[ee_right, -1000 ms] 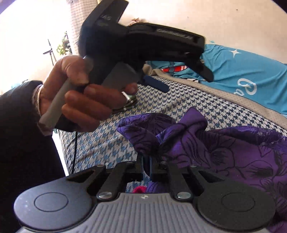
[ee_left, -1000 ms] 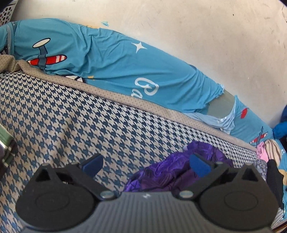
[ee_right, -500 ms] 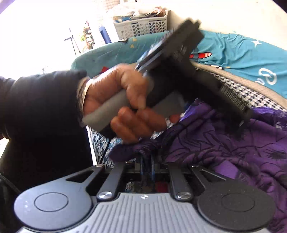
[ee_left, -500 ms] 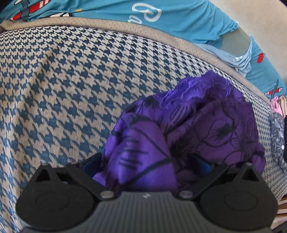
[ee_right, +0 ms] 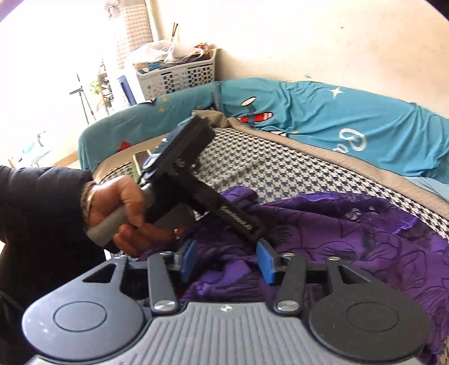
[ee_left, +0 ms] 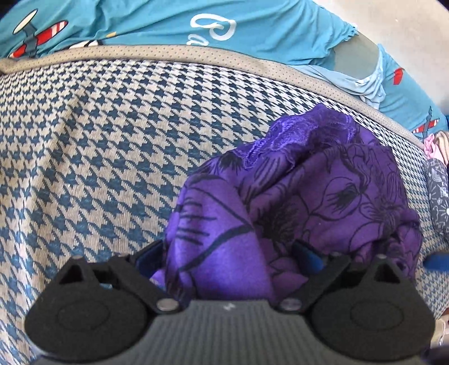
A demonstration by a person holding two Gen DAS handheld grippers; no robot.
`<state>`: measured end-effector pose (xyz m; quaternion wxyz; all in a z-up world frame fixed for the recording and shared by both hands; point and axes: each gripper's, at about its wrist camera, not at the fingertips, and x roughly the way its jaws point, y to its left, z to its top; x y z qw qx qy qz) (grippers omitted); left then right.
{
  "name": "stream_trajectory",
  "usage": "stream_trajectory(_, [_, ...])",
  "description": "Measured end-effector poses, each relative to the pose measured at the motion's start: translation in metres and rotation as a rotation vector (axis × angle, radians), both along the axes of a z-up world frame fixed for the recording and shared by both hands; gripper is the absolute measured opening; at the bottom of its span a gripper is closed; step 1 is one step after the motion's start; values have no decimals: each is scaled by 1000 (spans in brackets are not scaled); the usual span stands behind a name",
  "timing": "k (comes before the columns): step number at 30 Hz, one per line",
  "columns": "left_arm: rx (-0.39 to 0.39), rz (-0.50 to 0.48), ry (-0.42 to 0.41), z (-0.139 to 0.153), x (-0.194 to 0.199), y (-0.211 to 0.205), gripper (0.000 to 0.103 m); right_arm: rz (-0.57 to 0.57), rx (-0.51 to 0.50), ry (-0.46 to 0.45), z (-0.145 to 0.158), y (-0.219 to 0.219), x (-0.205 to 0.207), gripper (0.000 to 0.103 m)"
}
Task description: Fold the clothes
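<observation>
A crumpled purple garment (ee_left: 322,196) with black flower outlines and a lace edge lies heaped on the houndstooth bed cover (ee_left: 98,140). My left gripper (ee_left: 227,257) is pushed into its near side, open, with a fold of the cloth bulging between the wide-set blue pads (ee_left: 148,258). In the right wrist view the same purple garment (ee_right: 350,238) spreads to the right. My right gripper (ee_right: 226,261) is open over it, with cloth lying loose between its pads (ee_right: 265,265). A hand (ee_right: 120,205) holds the left gripper (ee_right: 247,224) angled down into the cloth, just ahead of my right fingers.
A teal sheet (ee_left: 154,22) printed with aeroplanes runs along the wall behind the bed cover (ee_right: 266,168). More clothes (ee_left: 435,182) lie at the right edge of the bed. A white laundry basket (ee_right: 176,75) stands beyond the bed's far end. A dark sleeve (ee_right: 42,210) fills the left.
My right gripper was shut on the purple cloth and has opened, letting it go. My left gripper dropped from above the bed into the heap, its fingers still wide.
</observation>
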<state>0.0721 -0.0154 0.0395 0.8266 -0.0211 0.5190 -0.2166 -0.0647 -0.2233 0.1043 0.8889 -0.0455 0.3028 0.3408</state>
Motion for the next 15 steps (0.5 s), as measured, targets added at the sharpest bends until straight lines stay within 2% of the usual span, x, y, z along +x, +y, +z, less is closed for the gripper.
stream_trajectory(2, [10, -13, -14, 3, -4, 0, 91, -45, -13, 0, -2, -10, 6, 57])
stream_trajectory(7, [34, -33, -34, 9, -11, -2, 89, -78, 4, 61, -11, -21, 14, 59])
stream_trajectory(8, [41, -36, -39, 10, -13, -2, 89, -69, 15, 70, -13, -20, 14, 61])
stream_trajectory(9, [53, -38, -46, 11, -15, -3, 88, -64, 13, 75, -16, -17, 13, 68])
stream_trajectory(11, [76, -43, -61, 12, -20, -4, 88, -61, -23, 76, -24, -8, 11, 70])
stream_trajectory(13, [93, -47, -73, 13, -27, -3, 88, -57, -42, 90, -32, -1, 10, 68])
stream_trajectory(15, [91, -46, -74, 13, -31, 0, 88, -50, -44, 110, -36, 3, 9, 55])
